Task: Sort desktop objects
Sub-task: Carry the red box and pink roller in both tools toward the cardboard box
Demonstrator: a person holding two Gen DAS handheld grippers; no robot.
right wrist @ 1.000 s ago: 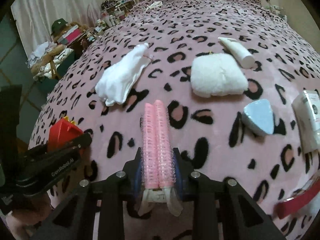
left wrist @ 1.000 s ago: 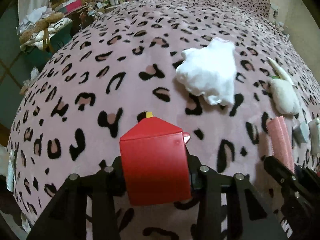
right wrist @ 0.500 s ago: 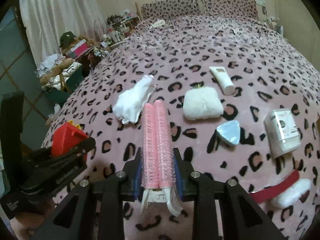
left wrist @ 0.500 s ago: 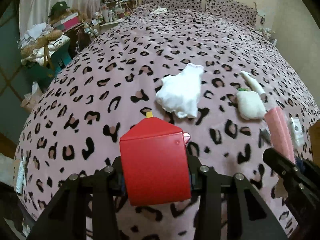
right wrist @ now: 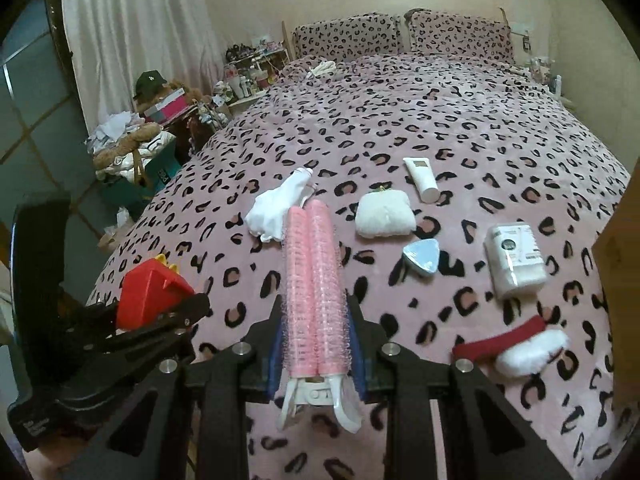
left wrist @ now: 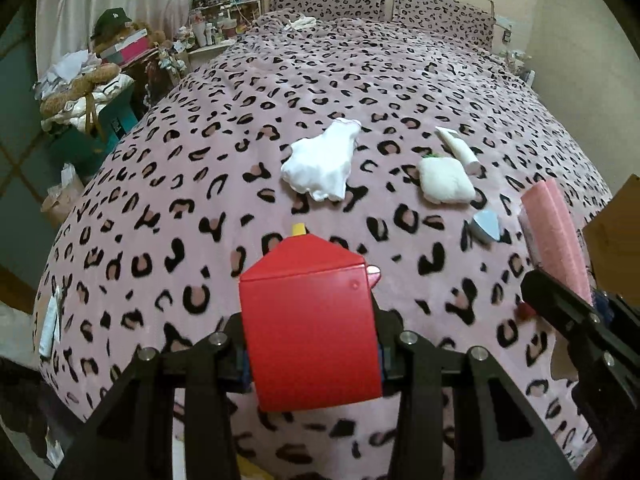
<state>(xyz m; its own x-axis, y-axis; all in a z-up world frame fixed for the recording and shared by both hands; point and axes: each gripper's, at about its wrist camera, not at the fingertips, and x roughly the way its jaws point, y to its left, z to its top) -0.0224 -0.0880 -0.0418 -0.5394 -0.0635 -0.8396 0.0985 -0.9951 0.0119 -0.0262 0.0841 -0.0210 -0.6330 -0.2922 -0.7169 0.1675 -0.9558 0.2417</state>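
My left gripper is shut on a red box with a yellow tab, held above the near end of the bed; it also shows in the right wrist view. My right gripper is shut on a pink hair roller clip, also held up over the bed; it shows at the right in the left wrist view. On the leopard-print blanket lie a white cloth, a white pouch, a cream tube, a blue triangular case, a white bottle and a red-and-white band.
A cardboard box edge stands at the right. Cluttered shelves and a pile of bags and clothes stand left of the bed. Pillows lie at the far end.
Both grippers have risen and drawn back from the bed with their loads still held, so more of the blanket and the room shows.
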